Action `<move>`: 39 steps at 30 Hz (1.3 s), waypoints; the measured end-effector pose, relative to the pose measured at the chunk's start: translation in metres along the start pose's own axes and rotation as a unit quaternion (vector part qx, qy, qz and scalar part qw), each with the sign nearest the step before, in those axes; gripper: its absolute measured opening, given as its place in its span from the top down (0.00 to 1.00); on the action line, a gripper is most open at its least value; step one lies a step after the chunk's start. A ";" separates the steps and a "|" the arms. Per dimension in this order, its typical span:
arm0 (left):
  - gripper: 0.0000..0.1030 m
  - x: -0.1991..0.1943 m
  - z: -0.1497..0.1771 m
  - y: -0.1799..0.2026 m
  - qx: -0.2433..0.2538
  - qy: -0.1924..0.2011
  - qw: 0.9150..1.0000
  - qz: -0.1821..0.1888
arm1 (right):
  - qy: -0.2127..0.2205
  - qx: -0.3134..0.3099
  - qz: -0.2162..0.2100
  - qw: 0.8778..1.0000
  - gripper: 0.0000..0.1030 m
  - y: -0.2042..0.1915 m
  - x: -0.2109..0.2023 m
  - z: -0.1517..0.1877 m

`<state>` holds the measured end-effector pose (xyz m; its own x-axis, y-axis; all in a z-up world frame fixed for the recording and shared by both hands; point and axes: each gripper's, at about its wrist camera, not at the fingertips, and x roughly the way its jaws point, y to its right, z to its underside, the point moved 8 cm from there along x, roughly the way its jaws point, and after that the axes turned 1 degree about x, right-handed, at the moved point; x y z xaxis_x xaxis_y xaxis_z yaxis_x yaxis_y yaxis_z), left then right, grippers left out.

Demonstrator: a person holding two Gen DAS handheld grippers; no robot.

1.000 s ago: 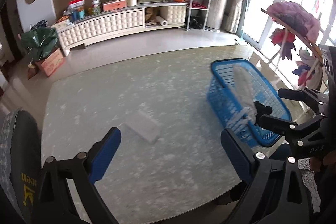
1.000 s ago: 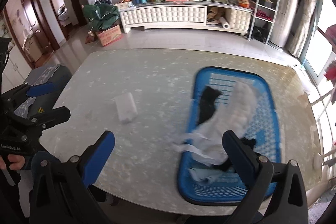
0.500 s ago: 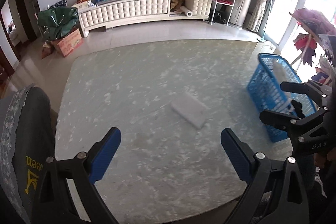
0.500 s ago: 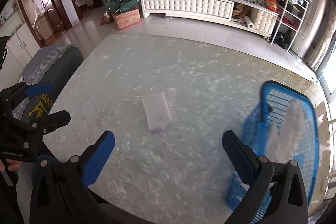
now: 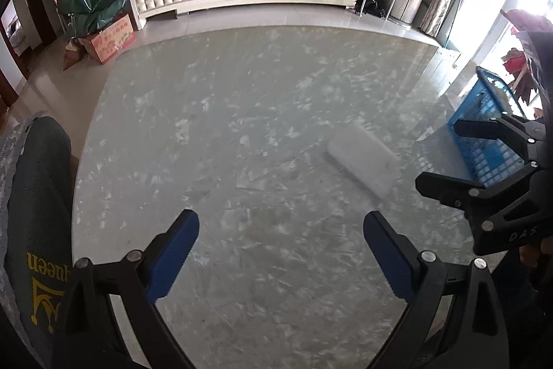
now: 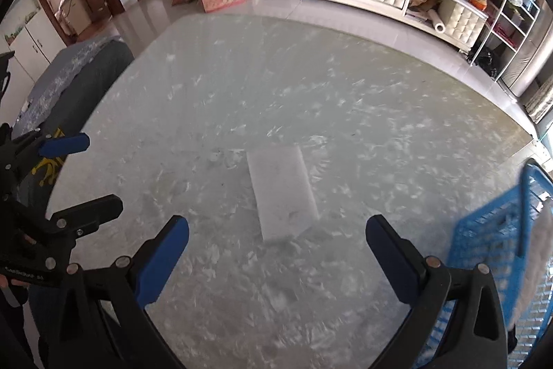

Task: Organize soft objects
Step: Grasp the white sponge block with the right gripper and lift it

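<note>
- Now that both cameras have swung away from the blue basket, the white folded cloth sits almost centred ahead of the right gripper, where a second ago the basket filled that view.
- To the far left of the left gripper, a dark chair back stands at the edge of the marble table; it plays no part here.
- The left gripper hangs over bare tabletop with its jaws spread wide and nothing between them; the cloth lies ahead and to its right.
- The right gripper is likewise spread wide and empty, with the cloth lying flat on the table just beyond the gap between its fingers.
- Further right, the basket has slid to the edge of both views; pale fabric lies inside it, so I judge at least one soft item already stowed.
- The shift suggests the cloth is the next target, probably for the right gripper, since it is better lined up.
</note>
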<state>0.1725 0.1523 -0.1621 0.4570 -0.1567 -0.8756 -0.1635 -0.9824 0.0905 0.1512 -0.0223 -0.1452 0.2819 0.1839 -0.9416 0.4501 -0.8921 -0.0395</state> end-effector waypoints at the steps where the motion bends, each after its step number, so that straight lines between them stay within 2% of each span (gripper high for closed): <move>1: 0.07 0.005 0.000 -0.003 -0.001 -0.002 1.000 0.000 | -0.003 0.000 0.000 1.000 0.00 -0.003 0.005 -0.001; 9: 0.07 0.041 0.001 -0.023 0.000 -0.015 1.000 -0.003 | -0.034 -0.006 0.009 0.999 0.01 -0.009 0.048 0.000; 16: 0.07 0.065 0.005 -0.030 -0.009 -0.027 1.000 0.004 | -0.057 0.000 0.011 0.998 0.15 -0.004 0.076 0.002; 20: 0.07 0.071 0.008 -0.036 -0.025 -0.036 0.999 0.006 | -0.065 0.005 0.005 0.998 0.33 -0.003 0.083 0.004; 24: 0.07 0.069 0.008 -0.036 -0.028 -0.035 0.999 0.007 | -0.062 -0.005 0.011 0.998 0.39 -0.006 0.082 0.007; 25: 0.07 0.068 0.009 -0.036 -0.029 -0.035 0.999 0.007 | -0.058 -0.009 0.017 0.998 0.46 -0.005 0.082 0.009; 29: 0.07 0.070 0.010 -0.037 -0.030 -0.034 0.999 0.007 | -0.052 -0.013 0.016 0.998 0.51 -0.008 0.083 0.010; 34: 0.07 0.063 0.007 -0.037 -0.030 -0.025 0.999 0.002 | -0.046 -0.016 0.017 0.999 0.55 -0.006 0.076 0.015; 39: 0.07 0.046 0.002 -0.038 -0.029 -0.011 0.999 -0.006 | -0.026 -0.011 0.007 1.000 0.55 -0.015 0.048 0.015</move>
<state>0.1977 0.1830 -0.2068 0.4389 -0.1427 -0.8872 -0.1060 -0.9886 0.1066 0.1451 -0.0063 -0.1949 0.2442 0.1490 -0.9582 0.4649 -0.8852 -0.0191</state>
